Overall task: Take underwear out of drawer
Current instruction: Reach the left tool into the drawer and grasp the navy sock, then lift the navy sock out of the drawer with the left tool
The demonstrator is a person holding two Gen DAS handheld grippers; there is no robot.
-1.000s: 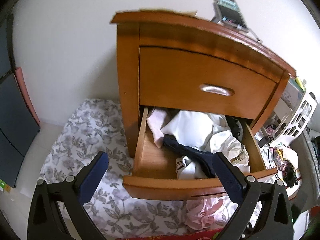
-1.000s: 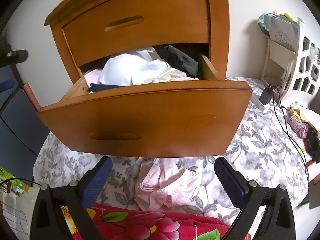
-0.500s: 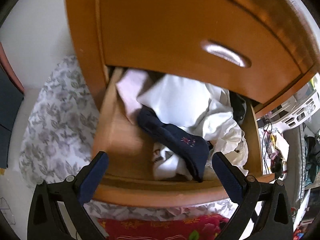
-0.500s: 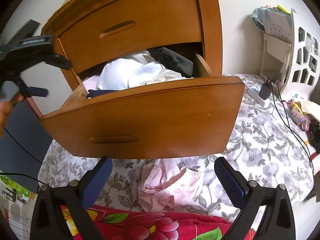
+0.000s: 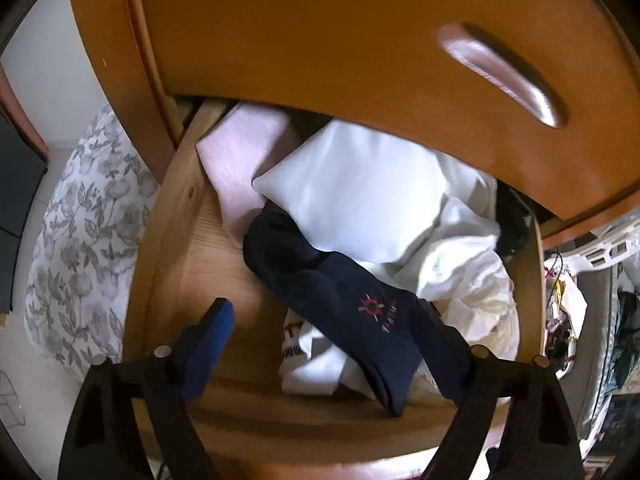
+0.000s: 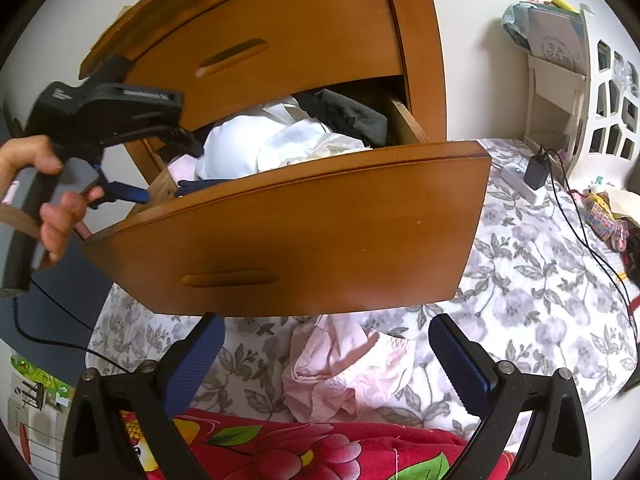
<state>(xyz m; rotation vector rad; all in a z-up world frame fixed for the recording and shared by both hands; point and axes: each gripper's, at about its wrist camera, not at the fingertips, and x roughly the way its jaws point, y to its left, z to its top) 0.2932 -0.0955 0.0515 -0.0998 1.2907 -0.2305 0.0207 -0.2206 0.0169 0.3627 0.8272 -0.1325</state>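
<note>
The lower drawer (image 5: 168,216) of a wooden nightstand stands pulled out, stuffed with clothes. A navy garment (image 5: 312,280) with a small red emblem lies on top of white garments (image 5: 360,192) and beside a pale pink one (image 5: 240,160). My left gripper (image 5: 324,312) is open inside the drawer, its fingers on either side of the navy garment's lower end. In the right wrist view a hand holds that left gripper (image 6: 168,168) at the drawer's left corner. My right gripper (image 6: 326,324) is open and empty, low in front of the drawer front (image 6: 280,232), over pink underwear (image 6: 344,368) on the floral sheet.
The shut upper drawer (image 5: 360,40) overhangs the open one closely. A floral sheet (image 6: 540,300) covers the surface, with a red flowered blanket (image 6: 300,448) at the near edge. A charger and cable (image 6: 536,172) and a white shelf (image 6: 580,80) stand to the right.
My left gripper has moved forward and down into the drawer, ending over the navy garment. It and the hand now show at the left of the right wrist view. The right gripper barely moved.
</note>
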